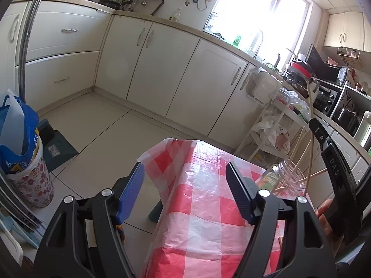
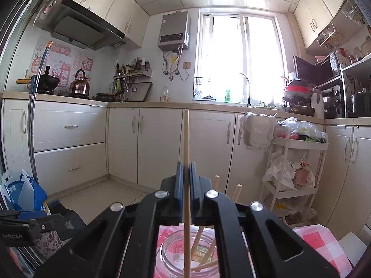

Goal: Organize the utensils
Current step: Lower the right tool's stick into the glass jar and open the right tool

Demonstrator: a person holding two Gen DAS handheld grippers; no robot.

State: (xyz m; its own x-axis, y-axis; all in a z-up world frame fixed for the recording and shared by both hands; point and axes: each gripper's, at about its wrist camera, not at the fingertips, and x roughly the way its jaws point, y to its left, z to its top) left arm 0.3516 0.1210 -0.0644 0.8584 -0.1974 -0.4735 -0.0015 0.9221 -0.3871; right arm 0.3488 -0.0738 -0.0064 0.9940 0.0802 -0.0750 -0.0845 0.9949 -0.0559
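Our right gripper has its blue pads pressed together on one wooden chopstick, held upright with its lower end already inside the glass jar, where other chopsticks lean. Our left gripper hovers spread and empty over the checked tablecloth, the jar near its right finger. If we let go crookedly, the stick could catch the rim or tip the light jar. "DAS" shows on the right gripper's body; the jar's label is unreadable.
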